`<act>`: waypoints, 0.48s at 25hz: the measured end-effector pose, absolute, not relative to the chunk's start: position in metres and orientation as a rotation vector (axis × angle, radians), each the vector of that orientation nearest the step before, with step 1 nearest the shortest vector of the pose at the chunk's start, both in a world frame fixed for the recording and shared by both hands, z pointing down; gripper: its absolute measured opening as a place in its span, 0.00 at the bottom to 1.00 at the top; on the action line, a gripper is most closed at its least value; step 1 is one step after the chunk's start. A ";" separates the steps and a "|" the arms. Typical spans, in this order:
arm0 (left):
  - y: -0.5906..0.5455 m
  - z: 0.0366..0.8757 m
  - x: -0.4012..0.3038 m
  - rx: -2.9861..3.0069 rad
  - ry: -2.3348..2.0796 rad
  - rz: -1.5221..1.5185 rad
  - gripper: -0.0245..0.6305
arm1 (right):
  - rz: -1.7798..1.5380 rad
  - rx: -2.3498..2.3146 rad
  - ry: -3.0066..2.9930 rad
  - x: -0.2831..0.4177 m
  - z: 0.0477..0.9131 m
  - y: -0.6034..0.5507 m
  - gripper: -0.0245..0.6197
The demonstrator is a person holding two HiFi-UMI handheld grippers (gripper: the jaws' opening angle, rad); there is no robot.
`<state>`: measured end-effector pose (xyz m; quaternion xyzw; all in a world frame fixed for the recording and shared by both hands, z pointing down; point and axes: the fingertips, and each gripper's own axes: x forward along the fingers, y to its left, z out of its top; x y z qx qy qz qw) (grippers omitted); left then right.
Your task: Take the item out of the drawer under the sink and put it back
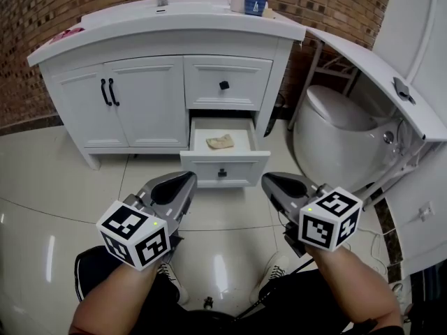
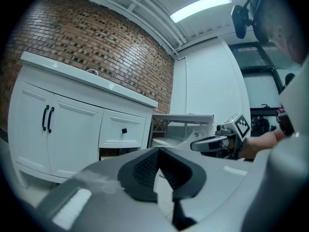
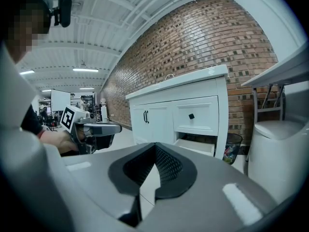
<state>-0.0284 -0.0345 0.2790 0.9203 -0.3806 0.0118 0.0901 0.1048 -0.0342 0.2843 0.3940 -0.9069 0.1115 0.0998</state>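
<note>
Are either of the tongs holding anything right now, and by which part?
Nothing. Left tongs and right tongs are shut and empty; the item lies in the open drawer.

**Clear run to the open drawer**

Bare floor (image 1: 216, 211) ahead, right up to the pulled-out lower drawer (image 1: 241, 165). Open from above at the front, roofed further back by the shut upper drawer (image 1: 225, 84). Hemmed on the right by the toilet (image 1: 335, 135).

Lower drawer (image 1: 225, 167) stands pulled open. A crumpled beige item (image 1: 222, 142) lies flat inside the drawer, near its centre.
</note>
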 end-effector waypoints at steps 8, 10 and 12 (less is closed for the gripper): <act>-0.036 0.280 -0.024 2.741 -1.114 0.039 0.05 | 0.340 1.155 -2.676 0.107 0.287 -0.037 0.05; -0.036 0.281 -0.023 2.742 -1.110 0.041 0.05 | 0.343 1.150 -2.676 0.105 0.287 -0.037 0.05; -0.035 0.282 -0.023 2.743 -1.108 0.045 0.05 | 0.344 1.144 -2.677 0.104 0.287 -0.036 0.05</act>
